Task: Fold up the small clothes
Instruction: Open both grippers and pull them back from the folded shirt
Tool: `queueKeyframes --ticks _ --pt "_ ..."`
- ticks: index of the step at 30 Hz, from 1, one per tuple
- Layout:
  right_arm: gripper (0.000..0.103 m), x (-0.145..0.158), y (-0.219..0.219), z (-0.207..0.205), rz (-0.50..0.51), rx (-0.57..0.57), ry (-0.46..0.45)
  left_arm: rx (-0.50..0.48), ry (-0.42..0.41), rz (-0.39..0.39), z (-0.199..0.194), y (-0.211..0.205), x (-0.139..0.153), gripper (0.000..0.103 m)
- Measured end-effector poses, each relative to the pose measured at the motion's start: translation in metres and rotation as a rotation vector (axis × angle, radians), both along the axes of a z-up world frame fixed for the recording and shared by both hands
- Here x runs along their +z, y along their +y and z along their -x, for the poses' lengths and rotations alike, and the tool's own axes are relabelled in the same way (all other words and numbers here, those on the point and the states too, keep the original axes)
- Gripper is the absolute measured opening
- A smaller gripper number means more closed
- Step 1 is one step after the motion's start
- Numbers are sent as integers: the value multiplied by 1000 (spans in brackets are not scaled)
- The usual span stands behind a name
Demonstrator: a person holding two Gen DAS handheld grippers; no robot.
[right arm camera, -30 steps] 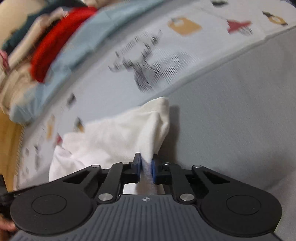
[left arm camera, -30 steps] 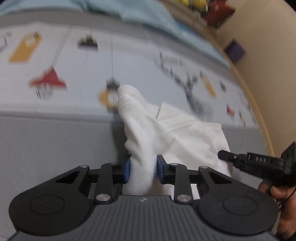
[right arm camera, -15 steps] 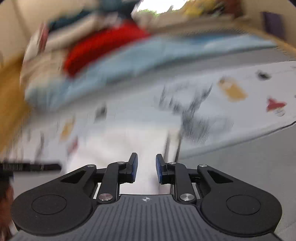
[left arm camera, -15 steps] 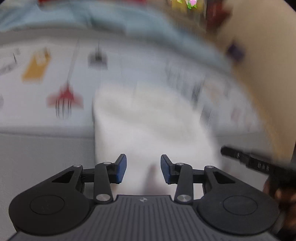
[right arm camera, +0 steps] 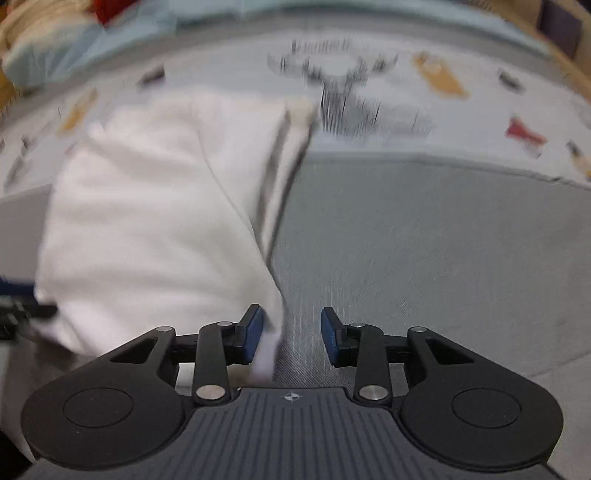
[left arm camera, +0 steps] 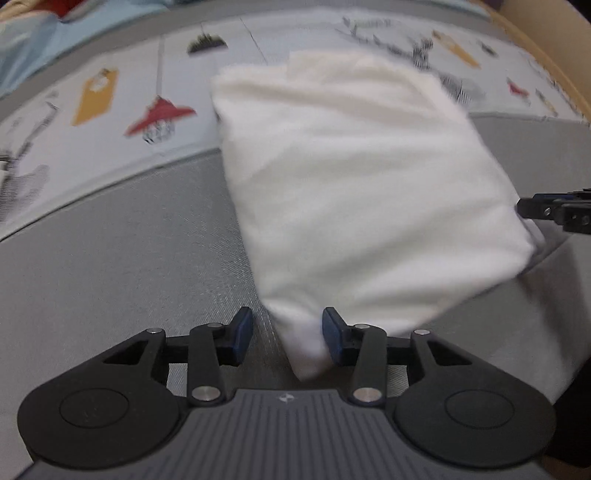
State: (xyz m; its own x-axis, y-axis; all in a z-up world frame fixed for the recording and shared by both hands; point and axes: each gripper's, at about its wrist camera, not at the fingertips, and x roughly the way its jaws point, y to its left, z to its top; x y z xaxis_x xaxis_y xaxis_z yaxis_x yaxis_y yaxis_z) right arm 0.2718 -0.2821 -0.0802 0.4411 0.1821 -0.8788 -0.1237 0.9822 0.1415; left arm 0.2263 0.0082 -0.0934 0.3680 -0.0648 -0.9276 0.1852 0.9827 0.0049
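A small white garment (left arm camera: 354, 184) lies folded flat on the grey surface (left arm camera: 110, 266), its far part over a printed mat. My left gripper (left arm camera: 288, 338) is open; the garment's near corner lies between its jaws, unpinched. My right gripper (right arm camera: 291, 334) is open at the garment's (right arm camera: 155, 221) right edge, whose near corner rests by the left blue pad (right arm camera: 253, 332). The right gripper's tip (left arm camera: 554, 210) shows at the right edge of the left wrist view.
A printed mat (left arm camera: 110, 96) with lamps and a deer (right arm camera: 343, 85) lies beyond the garment. Light blue cloth (left arm camera: 74, 29) and a pile of red and beige clothes (right arm camera: 55, 22) lie at the back. A wooden edge (left arm camera: 546, 55) runs along the right.
Both grippers opened and let go of the white garment. It now lies flat and folded, where a second ago it hung bunched in both shut grippers.
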Motion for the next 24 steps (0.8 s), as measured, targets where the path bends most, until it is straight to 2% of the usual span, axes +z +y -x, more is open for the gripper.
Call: queueKeyframes --ticks 2,4,6,8,10,13,15,18,21,24 --pt "38 26 -5 17 -31 -15 -87 41 -64 18 17 4 22 53" --pt "44 47 -9 35 -17 -31 -160 93 -120 52 38 8 45 61" --pt "53 60 -11 53 8 -49 -201 122 -201 68 61 8 68 77" --pt "57 70 -11 72 19 -63 -218 123 -303 58 90 2 91 85" --pt "63 77 -11 88 29 -83 -235 116 -391 70 116 -9 107 85" --pt "76 90 -5 113 45 -115 -275 165 -473 145 150 -12 119 87" --pt "82 93 0 129 52 -99 -310 196 -500 168 165 -14 121 94" --pt "82 94 8 151 79 -71 -334 224 -505 133 175 -19 120 94" --pt "82 88 15 164 54 -56 -297 265 -462 123 172 -21 111 94" --pt "82 83 20 165 44 -46 -262 266 -398 129 165 -24 101 94"
